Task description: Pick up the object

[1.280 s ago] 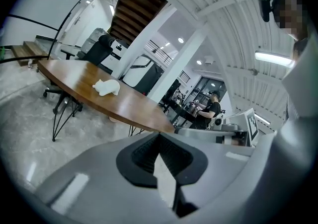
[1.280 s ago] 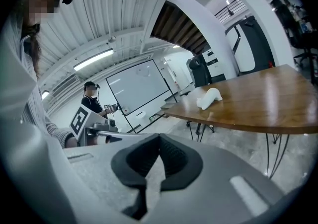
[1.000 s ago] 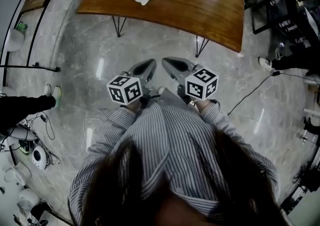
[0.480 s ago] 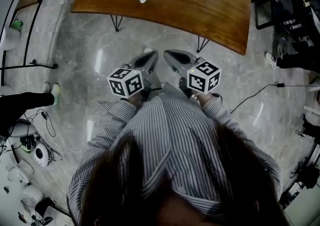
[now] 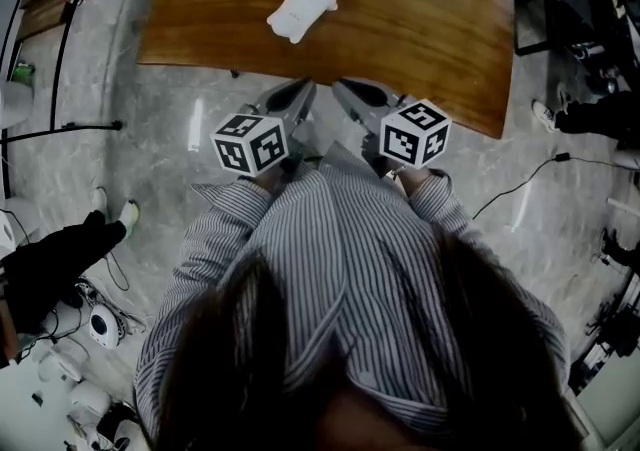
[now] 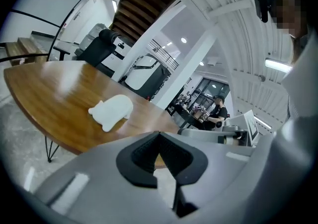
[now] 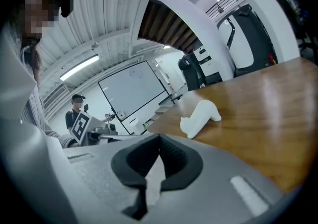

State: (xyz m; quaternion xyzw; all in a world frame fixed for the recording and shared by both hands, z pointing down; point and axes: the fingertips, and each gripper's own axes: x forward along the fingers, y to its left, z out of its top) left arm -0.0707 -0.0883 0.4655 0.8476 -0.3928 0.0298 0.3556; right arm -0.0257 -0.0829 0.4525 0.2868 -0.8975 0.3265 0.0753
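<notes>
A white, soft-looking animal-shaped object (image 5: 302,9) lies on the brown wooden table (image 5: 420,9). It shows left of centre in the left gripper view (image 6: 112,110) and right of centre in the right gripper view (image 7: 199,117). My left gripper (image 5: 303,89) and right gripper (image 5: 342,89) are held side by side in front of my chest, their tips at the table's near edge, short of the object. Each has its jaws together with nothing between them, as the left gripper view (image 6: 159,134) and the right gripper view (image 7: 159,138) show.
The table stands on thin black legs over a grey marble floor (image 5: 180,139). Someone's dark-trousered leg (image 5: 55,264) is at the left, and shoes (image 5: 545,117) and a cable (image 5: 520,184) at the right. A black stand (image 5: 70,124) is at the far left. People stand in the background (image 6: 217,111).
The table and the white object have come nearer in the head view. Both grippers now reach the table's near edge, still held together and shut.
</notes>
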